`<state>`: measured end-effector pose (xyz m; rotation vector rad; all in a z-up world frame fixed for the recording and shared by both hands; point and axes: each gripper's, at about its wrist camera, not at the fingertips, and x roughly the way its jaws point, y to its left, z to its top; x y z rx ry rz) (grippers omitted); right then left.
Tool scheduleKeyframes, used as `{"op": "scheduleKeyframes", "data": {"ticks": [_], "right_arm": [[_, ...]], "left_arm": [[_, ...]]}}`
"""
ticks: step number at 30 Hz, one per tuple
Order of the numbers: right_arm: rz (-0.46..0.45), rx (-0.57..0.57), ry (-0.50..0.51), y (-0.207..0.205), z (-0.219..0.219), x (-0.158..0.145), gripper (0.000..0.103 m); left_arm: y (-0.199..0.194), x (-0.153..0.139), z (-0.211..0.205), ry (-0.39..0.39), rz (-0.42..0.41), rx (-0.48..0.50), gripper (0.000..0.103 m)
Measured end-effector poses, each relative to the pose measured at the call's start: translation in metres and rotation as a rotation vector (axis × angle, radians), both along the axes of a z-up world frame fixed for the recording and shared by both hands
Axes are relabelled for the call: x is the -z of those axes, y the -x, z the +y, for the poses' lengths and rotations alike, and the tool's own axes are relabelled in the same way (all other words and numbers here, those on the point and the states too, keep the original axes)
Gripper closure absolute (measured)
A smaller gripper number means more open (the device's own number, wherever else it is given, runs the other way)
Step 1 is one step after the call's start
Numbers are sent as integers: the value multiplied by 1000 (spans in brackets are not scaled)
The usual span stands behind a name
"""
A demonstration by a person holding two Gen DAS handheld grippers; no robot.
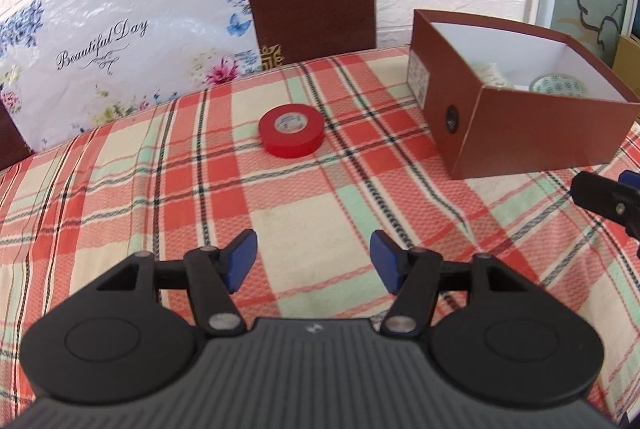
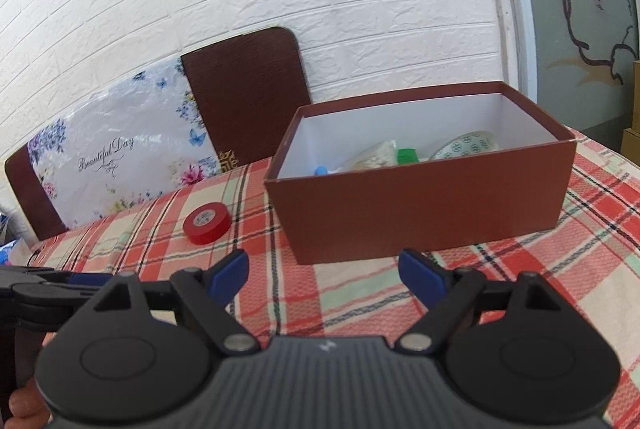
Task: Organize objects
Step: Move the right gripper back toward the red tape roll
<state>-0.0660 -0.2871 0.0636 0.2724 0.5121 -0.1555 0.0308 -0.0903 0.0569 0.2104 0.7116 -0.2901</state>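
1 red tape roll (image 1: 291, 130) mid-tabletop, 1 brown box (image 2: 424, 205) at far edge; bag (image 1: 100, 49) reads "Beautiful Day". Left gripper (image 1: 313, 256) and right gripper (image 2: 324, 273) both wide open, empty.

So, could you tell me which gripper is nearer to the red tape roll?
Left. The left gripper faces the tape roll straight ahead, open. The right gripper sits farther right, facing the brown box.

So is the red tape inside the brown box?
No, the red tape lies flat on the checked tablecloth, out to the left of the brown box and not touching it.
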Motion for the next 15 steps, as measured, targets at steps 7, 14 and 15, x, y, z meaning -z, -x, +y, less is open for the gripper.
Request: {"op": "scheduleKeyframes", "data": {"ticks": [7,14,15], "right_arm": [[25,-39,26,-4,20,3,18],[61,-110,51,-16,46,9,18],[66,-124,57,-18,52,10,18]], "left_arm": [[-7,12,24,2,13,-54,38],[-21,25,57,15,39,-127,38],[-22,27,62,14,39,-137,38]]}}
